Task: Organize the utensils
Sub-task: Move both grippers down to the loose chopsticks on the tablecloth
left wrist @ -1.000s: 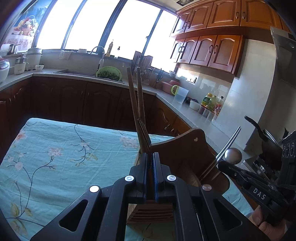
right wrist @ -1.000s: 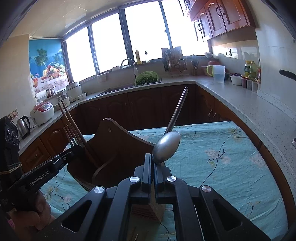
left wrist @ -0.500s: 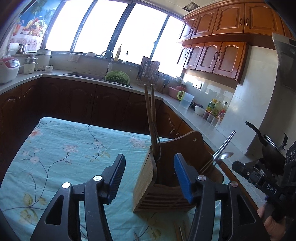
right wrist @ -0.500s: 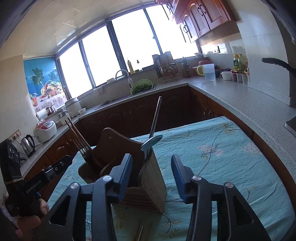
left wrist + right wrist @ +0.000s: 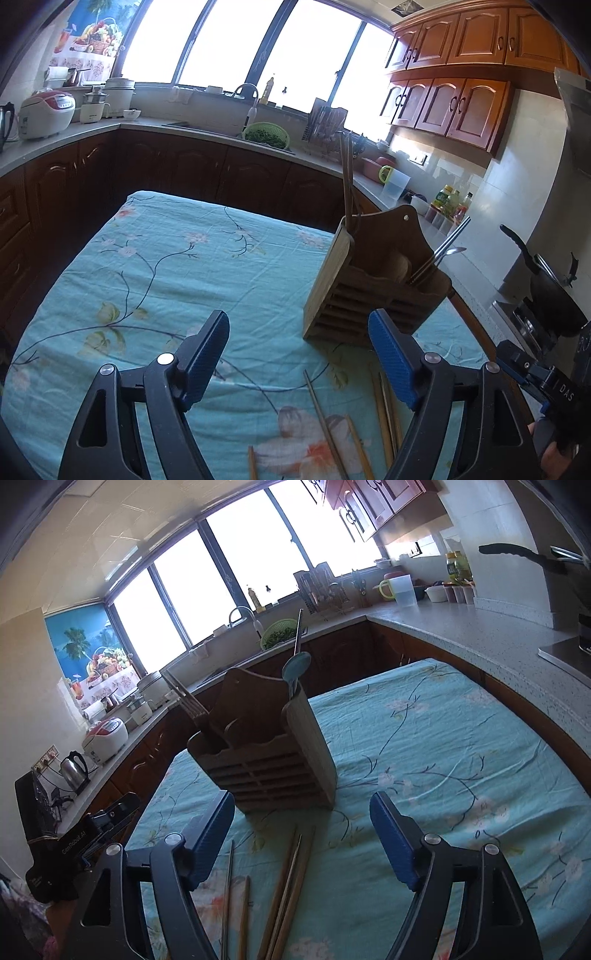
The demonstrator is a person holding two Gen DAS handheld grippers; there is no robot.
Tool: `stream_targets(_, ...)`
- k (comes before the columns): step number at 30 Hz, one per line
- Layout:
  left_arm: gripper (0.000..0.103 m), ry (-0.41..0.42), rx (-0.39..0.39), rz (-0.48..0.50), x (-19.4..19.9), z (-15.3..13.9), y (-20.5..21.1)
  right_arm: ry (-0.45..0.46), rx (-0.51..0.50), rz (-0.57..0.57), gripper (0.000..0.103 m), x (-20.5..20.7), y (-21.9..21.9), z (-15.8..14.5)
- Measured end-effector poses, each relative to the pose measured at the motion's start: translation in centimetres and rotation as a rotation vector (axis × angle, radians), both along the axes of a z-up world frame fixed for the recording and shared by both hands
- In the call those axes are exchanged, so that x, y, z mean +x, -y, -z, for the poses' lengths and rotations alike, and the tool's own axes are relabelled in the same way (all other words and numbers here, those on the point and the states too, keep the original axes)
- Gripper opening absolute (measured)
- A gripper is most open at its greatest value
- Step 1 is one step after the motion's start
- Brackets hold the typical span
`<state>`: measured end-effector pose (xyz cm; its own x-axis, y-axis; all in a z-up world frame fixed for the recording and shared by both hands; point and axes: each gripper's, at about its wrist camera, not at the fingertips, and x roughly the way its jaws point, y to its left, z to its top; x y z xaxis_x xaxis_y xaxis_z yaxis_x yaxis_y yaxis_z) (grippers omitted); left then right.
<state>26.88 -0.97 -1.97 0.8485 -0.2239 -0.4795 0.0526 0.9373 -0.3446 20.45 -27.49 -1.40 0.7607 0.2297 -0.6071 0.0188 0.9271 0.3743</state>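
Observation:
A wooden utensil holder (image 5: 373,288) (image 5: 273,764) stands on the turquoise flowered tablecloth (image 5: 184,266). Wooden chopsticks (image 5: 347,177) (image 5: 184,701) stand in one compartment. A metal spoon (image 5: 295,664) (image 5: 448,254) stands in the other. Several loose chopsticks (image 5: 332,424) (image 5: 288,882) lie on the cloth in front of the holder. My left gripper (image 5: 299,362) is open and empty, short of the holder. My right gripper (image 5: 303,834) is open and empty above the loose chopsticks.
Kitchen counters wrap around the table, with a sink and green colander (image 5: 266,134), rice cookers (image 5: 46,114), a kettle (image 5: 75,770), a measuring jug (image 5: 400,589) and a black pan (image 5: 554,295) on the stove. The table's right edge (image 5: 554,746) is close to the counter.
Both grippers opened, letting go of the chopsticks and the spoon into the holder, then drew back and up. The loose chopsticks on the cloth came into view.

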Motion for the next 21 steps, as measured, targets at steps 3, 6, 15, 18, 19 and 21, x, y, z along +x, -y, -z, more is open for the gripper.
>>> stream_targets(3, 0.079, 0.001, 0.005, -0.007, -2.6, -0.2, -0.5, -0.017, -0.011, -0.007, 0.084, -1.6, -0.5, 0.2)
stream_targets(6, 0.079, -0.009, 0.015, -0.010, -5.3, 0.0, -0.6, -0.040, -0.005, -0.032, 0.091, -3.1, -1.0, 0.4)
stream_targets(15, 0.084, -0.027, 0.036, -0.046, -10.6, -0.8, -1.5, -0.189, -0.133, -0.067, 0.103, -5.7, -4.1, 1.2)
stream_targets(18, 0.085, -0.017, 0.063, -0.053, -11.7, -0.8, -2.1, -0.266, -0.134, -0.078, 0.103, -5.8, -3.8, 1.8)
stream_targets(19, 0.085, -0.018, 0.065, -0.054, -12.1, -0.8, -2.1, -0.249, -0.116, -0.085, 0.103, -6.2, -3.6, 1.9)
stream_targets(21, 0.085, -0.026, 0.068, -0.053, -12.7, -0.7, -2.4, -0.208, -0.103, -0.073, 0.103, -7.1, -3.3, 1.9)
